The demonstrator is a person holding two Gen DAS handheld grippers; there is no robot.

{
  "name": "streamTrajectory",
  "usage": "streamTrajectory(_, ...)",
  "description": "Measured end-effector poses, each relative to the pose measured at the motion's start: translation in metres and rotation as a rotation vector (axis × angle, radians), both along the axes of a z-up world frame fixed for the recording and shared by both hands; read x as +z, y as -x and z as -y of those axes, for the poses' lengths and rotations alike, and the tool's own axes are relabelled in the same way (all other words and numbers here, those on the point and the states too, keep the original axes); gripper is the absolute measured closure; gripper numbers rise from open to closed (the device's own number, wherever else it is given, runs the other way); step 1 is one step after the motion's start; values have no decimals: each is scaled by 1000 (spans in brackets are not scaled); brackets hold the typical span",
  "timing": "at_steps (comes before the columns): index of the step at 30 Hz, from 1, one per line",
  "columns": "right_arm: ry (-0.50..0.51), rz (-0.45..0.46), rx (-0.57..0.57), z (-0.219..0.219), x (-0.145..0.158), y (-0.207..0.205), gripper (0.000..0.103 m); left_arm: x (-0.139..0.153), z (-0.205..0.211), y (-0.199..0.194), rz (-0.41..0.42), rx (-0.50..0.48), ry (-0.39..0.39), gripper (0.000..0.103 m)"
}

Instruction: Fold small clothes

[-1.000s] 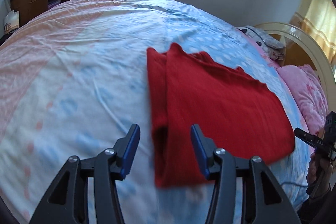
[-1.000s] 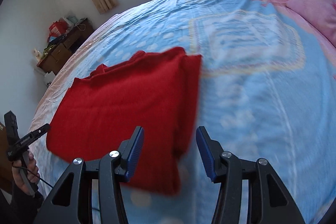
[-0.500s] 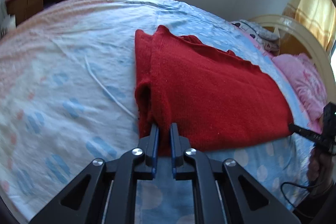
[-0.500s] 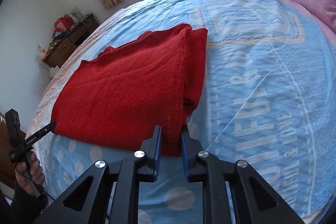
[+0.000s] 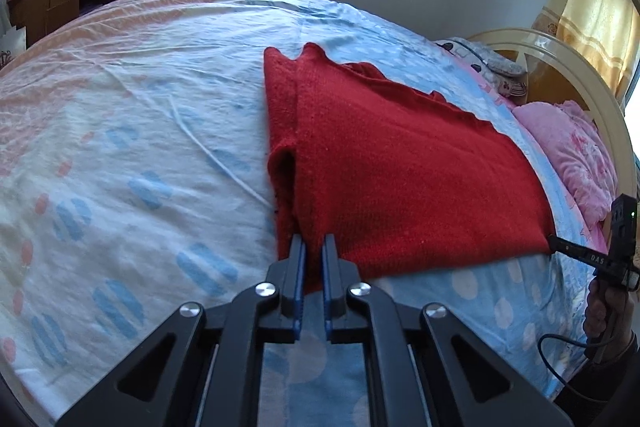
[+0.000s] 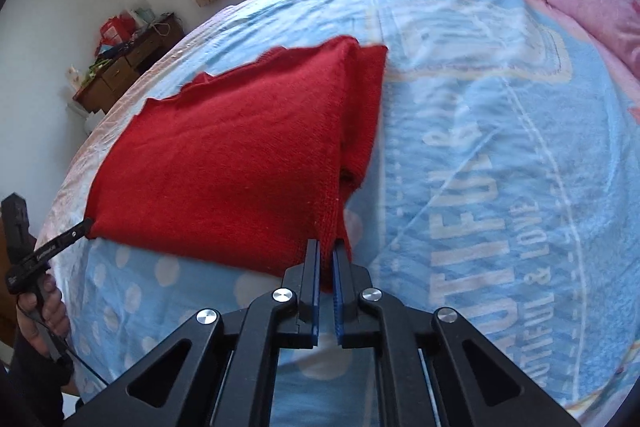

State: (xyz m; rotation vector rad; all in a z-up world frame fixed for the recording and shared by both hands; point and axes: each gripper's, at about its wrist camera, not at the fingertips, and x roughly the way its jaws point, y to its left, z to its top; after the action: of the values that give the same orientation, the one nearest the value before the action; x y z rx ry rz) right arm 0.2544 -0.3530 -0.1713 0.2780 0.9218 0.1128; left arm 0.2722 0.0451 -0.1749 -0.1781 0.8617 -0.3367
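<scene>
Item: one red knitted sweater (image 5: 400, 163), lying flat near the bed's near edge, on a pale blue and pink printed bedsheet (image 5: 132, 115). Its sleeves appear already folded in along both sides (a doubled band shows at each), leaving a rough rectangle.

Left gripper (image 5: 313, 247): I have it clenched on the sweater's near left corner. Right gripper (image 6: 327, 247): likewise clamped, on the near right corner. Both corners sit just lifted off the sheet.

Progress, as I judge it: side folds done; the lengthwise fold, hem carried toward the neckline at the far edge, is still to do.

Surroundings: pink pillow (image 5: 576, 155) by the cream headboard (image 5: 560, 55); wooden desk (image 5: 68, 3) beyond the bed's far corner.
</scene>
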Motion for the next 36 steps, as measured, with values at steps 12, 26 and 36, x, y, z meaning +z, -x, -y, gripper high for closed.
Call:
streamTrajectory(12,33,151,-57,-20,49,3,68,1,4,3,12,0,-21,95)
streamTrajectory(26,73,14,43,-57,10,-25,65,-2,7,10,56,14,-45,92)
streamTrajectory(36,83,65,155,-143,22,-53,61,-2,5,11,57,23,-29,90)
